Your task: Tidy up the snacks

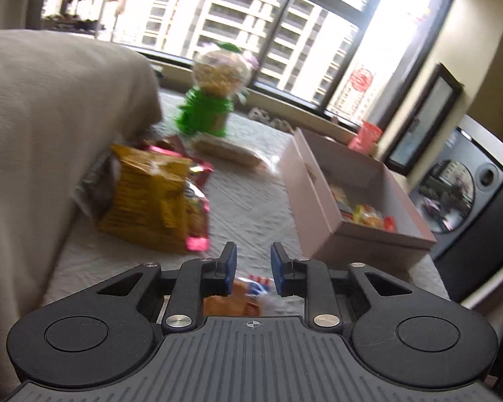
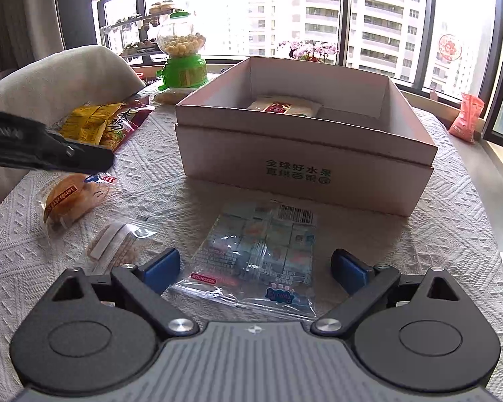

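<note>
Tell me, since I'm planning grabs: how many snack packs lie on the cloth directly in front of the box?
1: the clear blue candy pack, between the open right gripper fingers, before the box.

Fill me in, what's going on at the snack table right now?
A person is sorting snacks into the cardboard box. The right gripper is open, its fingers either side of a clear packet of small cartons on the tablecloth. The left gripper is open above a wrapped bun. Some snacks already lie in the box.
</note>
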A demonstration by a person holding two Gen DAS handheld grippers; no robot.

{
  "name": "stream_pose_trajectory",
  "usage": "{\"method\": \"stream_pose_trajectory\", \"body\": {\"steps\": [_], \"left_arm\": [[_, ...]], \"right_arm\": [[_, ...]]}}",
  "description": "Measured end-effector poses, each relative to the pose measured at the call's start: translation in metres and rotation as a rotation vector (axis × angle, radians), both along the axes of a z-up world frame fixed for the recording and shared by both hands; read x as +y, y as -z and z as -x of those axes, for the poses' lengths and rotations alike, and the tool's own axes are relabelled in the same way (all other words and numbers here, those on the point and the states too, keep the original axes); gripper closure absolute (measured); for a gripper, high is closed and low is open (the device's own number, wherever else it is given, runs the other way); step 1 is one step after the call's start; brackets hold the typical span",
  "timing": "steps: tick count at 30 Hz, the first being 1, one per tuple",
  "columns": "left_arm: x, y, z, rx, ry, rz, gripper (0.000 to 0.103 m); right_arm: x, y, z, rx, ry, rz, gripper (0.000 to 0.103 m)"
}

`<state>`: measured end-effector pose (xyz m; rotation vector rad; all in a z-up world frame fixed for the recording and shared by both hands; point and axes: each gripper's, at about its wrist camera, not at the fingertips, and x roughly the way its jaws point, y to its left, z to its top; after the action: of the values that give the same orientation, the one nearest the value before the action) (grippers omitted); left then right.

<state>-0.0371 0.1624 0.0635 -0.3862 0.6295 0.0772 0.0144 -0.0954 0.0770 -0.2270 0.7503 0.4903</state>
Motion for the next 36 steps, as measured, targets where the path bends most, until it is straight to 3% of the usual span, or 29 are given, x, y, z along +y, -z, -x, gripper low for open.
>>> {"method": "stream_pose_trajectory", "body": {"steps": [2,8,11,14,16,17,20,23,27,33,36], "left_arm": [[0.002,-0.007,0.011,0.014,-0.057,-0.087,0.077],[-0.043,0.009,0.015,0.101,0.135,-0.324,0.075],[-0.057,0.024,0.009,0.138,0.205,-0.356,0.073],[-0.07,0.026,0.006,0.133,0.269,-0.407,0.052],[-0.072,0.026,0.004,0.14,0.308,-0.39,0.033],[-0.071,0.025,0.003,0.141,0.32,-0.367,0.032],[-0.056,0.018,0.002,0.107,0.256,-0.289,0.034],[-0.04,0.021,-0.004,0.145,0.148,-0.309,0.037],[-0.022,0.035,-0.017,0.197,0.16,-0.187,0.034],[-0.024,0.037,-0.026,0.169,0.146,-0.191,0.04],[-0.017,0.032,-0.012,0.162,0.139,-0.104,0.042]], "right_arm": [[0.0,0.0,0.0,0.0,0.0,0.0,0.006],[0.0,0.0,0.0,0.0,0.0,0.0,0.005],[0.0,0.0,0.0,0.0,0.0,0.0,0.005],[0.0,0.0,0.0,0.0,0.0,-0.001,0.005],[0.0,0.0,0.0,0.0,0.0,0.0,0.005],[0.0,0.0,0.0,0.0,0.0,0.0,0.005],[0.0,0.0,0.0,0.001,-0.001,0.0,0.005],[0.001,0.001,-0.001,0.012,-0.013,-0.001,0.002],[0.001,0.001,-0.004,0.029,-0.033,0.008,0.0],[0.002,-0.002,-0.003,0.057,-0.085,0.04,0.0],[-0.002,-0.009,-0.002,0.099,-0.067,0.061,0.001]]}}
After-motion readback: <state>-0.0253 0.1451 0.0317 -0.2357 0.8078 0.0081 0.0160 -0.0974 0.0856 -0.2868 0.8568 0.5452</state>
